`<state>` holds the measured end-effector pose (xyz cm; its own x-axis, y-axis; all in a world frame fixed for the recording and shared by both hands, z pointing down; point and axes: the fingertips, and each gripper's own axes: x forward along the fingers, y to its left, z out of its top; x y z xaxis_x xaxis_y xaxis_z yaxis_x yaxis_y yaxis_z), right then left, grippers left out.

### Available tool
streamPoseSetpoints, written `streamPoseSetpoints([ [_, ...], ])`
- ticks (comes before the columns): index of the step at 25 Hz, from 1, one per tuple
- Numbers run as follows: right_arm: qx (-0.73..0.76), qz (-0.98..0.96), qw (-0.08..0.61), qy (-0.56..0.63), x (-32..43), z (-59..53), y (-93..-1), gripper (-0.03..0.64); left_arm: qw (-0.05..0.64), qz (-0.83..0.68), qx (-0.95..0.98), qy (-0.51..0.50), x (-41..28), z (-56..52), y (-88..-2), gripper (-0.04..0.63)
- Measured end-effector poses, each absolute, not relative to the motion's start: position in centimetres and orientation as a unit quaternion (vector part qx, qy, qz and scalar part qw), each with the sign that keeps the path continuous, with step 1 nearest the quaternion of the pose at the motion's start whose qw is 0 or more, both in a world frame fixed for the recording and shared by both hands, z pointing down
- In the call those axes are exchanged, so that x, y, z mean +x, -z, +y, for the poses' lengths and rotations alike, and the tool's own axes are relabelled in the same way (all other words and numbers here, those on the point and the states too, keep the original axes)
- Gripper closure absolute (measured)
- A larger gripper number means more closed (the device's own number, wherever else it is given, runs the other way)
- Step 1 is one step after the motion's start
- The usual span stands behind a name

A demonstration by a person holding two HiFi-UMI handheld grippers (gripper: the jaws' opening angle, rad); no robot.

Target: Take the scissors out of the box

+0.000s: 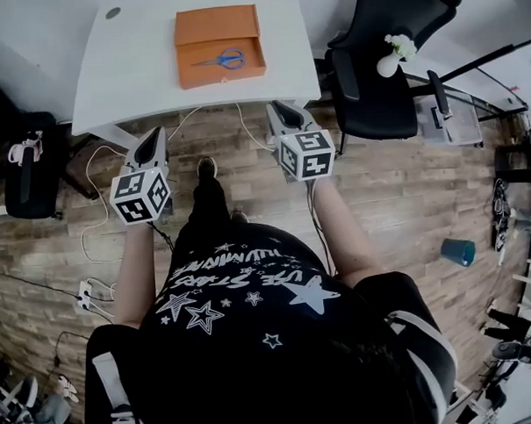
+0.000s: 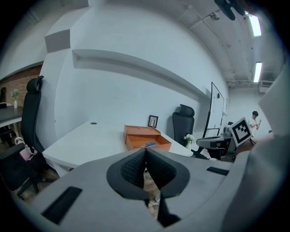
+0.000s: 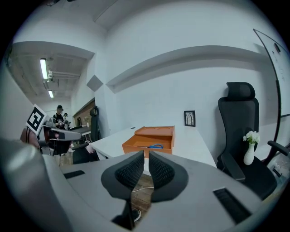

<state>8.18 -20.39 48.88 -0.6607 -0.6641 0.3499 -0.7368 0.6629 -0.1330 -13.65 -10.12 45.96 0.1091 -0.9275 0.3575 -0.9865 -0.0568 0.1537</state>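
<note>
An open orange box (image 1: 220,47) lies on the white table (image 1: 128,72), its lid folded back toward the far side. Blue-handled scissors (image 1: 221,60) rest inside it. Both grippers hang over the wooden floor, short of the table's near edge, and nothing is between their jaws. My left gripper (image 1: 151,137) is shut and points at the table. My right gripper (image 1: 283,112) is shut too. The left gripper view shows the box (image 2: 146,137) and scissors (image 2: 149,145) beyond the closed pads (image 2: 136,168). From the right gripper view the box (image 3: 151,140) and scissors (image 3: 155,146) lie straight ahead.
A black office chair (image 1: 379,87) stands right of the table, with a white vase of flowers (image 1: 389,62) on it. Another black chair (image 1: 27,178) is at the left. Cables and a power strip (image 1: 83,296) lie on the floor. A small picture frame (image 3: 189,118) stands behind the box.
</note>
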Motion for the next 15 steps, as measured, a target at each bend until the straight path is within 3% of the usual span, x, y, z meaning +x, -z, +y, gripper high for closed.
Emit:
streamPoseSetpoints([
  [8, 0.332, -0.916, 0.123, -0.186, 4.3, -26.2, -48.6, 0.558, 0.191, -0.649, 0.732, -0.081, -16.3, -18.0, -46.8, 0.577],
  [15, 0.335, -0.910, 0.190, -0.154, 0.7, -33.7, -50.1, 0.558, 0.194, -0.632, 0.746, -0.085, -19.2, -26.2, -47.5, 0.577],
])
